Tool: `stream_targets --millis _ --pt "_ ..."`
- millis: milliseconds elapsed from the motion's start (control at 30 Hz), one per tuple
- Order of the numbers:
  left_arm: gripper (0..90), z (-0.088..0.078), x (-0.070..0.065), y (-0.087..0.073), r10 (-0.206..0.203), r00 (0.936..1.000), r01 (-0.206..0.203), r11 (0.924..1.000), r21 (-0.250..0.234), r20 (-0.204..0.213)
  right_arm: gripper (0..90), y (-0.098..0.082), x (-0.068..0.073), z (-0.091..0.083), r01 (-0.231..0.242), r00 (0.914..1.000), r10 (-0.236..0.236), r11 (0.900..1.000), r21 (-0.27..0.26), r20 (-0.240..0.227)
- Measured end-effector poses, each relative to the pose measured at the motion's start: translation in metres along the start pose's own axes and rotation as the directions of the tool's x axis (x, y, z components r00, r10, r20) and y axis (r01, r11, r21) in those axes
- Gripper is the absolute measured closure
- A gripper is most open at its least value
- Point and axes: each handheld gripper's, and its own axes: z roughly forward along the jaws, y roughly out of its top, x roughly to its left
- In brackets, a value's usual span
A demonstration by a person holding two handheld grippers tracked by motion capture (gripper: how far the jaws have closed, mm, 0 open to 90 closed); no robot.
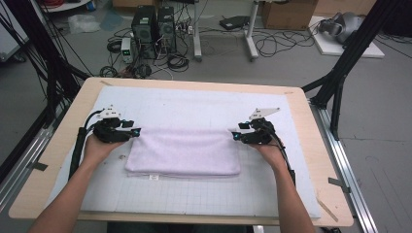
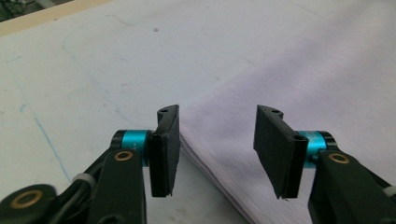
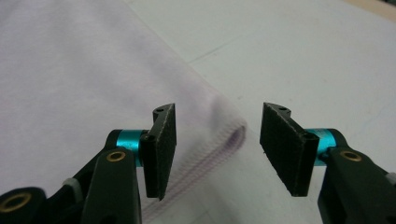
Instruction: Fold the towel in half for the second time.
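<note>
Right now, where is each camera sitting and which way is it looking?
High view: above the person's side, looking forward and down on the table; both forearms, left gripper and right gripper show.
Left gripper view: rides the left gripper, looking along its open jaws at the folded towel.
Right gripper view: rides the right gripper, jaws open over the towel's stitched corner.
All three share the towel and white mat.

Beyond the wooden table (image 1: 311, 145), two black computer towers (image 1: 154, 28) are standing on a grey floor (image 1: 291, 63) among tangled cables (image 1: 272, 43), beside what is probably a cardboard box (image 1: 289, 13).
</note>
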Motion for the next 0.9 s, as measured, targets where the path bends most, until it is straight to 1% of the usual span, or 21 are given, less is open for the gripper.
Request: stream_targets --millis 33,67,133,200,233,267,300,333,367,400,467,500,567,600,700,767,833,867,900 --pt "48.3 0.004 0.002 -0.001 -0.006 1.0000 0.006 1.0000 0.007 0.002 44.0 -0.003 -0.003 0.003 -0.018 0.9998 0.018 1.000 0.005 -0.008" --pt "47.6 0.009 0.004 -0.002 -0.015 0.9998 0.015 0.9992 0.038 0.009 43.2 -0.005 -0.005 0.006 -0.031 0.9994 0.031 0.999 0.010 -0.013" --pt "44.5 0.020 0.006 -0.006 -0.032 0.9994 0.031 0.9963 0.080 0.011 43.0 -0.008 -0.007 0.012 -0.050 0.9983 0.051 0.999 0.020 -0.029" --pt "45.3 0.027 0.006 -0.008 -0.049 0.9986 0.047 0.9940 0.099 0.020 44.7 -0.009 -0.007 0.017 -0.052 0.9978 0.053 0.998 0.023 -0.041" --pt "48.9 0.029 0.006 -0.010 -0.067 0.9970 0.063 0.9931 0.099 0.038 48.8 -0.009 -0.006 0.020 -0.060 0.9968 0.062 0.998 0.035 -0.052" --pt "54.5 0.029 0.005 -0.010 -0.080 0.9957 0.075 0.9932 0.089 0.048 53.4 -0.010 -0.006 0.023 -0.067 0.9956 0.070 0.996 0.056 -0.063" --pt "60.8 0.029 0.005 -0.009 -0.075 0.9958 0.071 0.9943 0.080 0.053 61.1 -0.010 -0.006 0.024 -0.063 0.9953 0.067 0.996 0.061 -0.070" --pt "70.1 0.028 0.004 -0.008 -0.064 0.9967 0.060 0.9954 0.075 0.051 74.9 -0.009 -0.006 0.022 -0.064 0.9930 0.069 0.996 0.057 -0.096" --pt "75.9 0.027 0.003 -0.007 -0.053 0.9973 0.049 0.9965 0.067 0.050 80.3 -0.008 -0.006 0.021 -0.056 0.9932 0.061 0.997 0.055 -0.099" --pt "81.4 0.026 0.003 -0.006 -0.054 0.9975 0.051 0.9966 0.064 0.046 82.4 -0.004 -0.004 0.019 -0.025 0.9958 0.030 0.998 0.057 -0.087" --pt "83.4 0.026 0.002 -0.005 -0.053 0.9979 0.051 0.9975 0.050 0.038 83.3 -0.002 -0.002 0.017 -0.002 0.9970 0.006 0.998 0.055 -0.077" --pt "83.7 0.026 0.001 -0.004 -0.052 0.9980 0.050 0.9979 0.041 0.036 83.6 0.000 -0.003 0.014 0.000 0.9977 0.003 0.999 0.044 -0.068" --pt "83.9 0.026 0.001 0.000 -0.053 0.9981 0.052 0.9981 0.033 0.031 83.6 0.003 -0.007 0.008 -0.015 0.9976 0.017 1.000 0.026 -0.068" --pt "83.9 0.027 0.000 0.003 -0.050 0.9983 0.050 0.9985 0.024 0.029 83.6 0.005 -0.008 0.006 -0.016 0.9981 0.017 1.000 0.023 -0.060" --pt "84.0 0.028 0.000 0.017 -0.037 0.9991 0.037 0.9993 0.000 0.020 83.6 0.014 -0.011 -0.001 0.005 0.9997 -0.004 1.000 0.021 -0.025" --pt "84.0 0.030 0.001 0.026 -0.026 0.9996 0.026 0.9997 0.002 0.012 83.5 0.017 -0.018 -0.006 -0.007 1.0000 0.007 1.000 0.017 -0.002" --pt "83.4 0.034 0.002 0.034 -0.019 0.9998 0.019 0.9998 -0.009 -0.003 82.9 0.016 -0.022 -0.008 -0.032 0.9994 0.032 0.999 0.007 0.012" --pt "81.9 0.037 0.003 0.035 -0.021 0.9997 0.021 0.9998 0.000 -0.014 79.7 0.015 -0.023 -0.007 -0.036 0.9992 0.036 0.999 0.018 0.018" --pt "76.9 0.039 0.003 0.036 -0.015 0.9991 0.016 0.9997 0.019 -0.039 70.4 0.013 -0.023 -0.005 -0.043 0.9987 0.043 0.999 0.027 0.029"
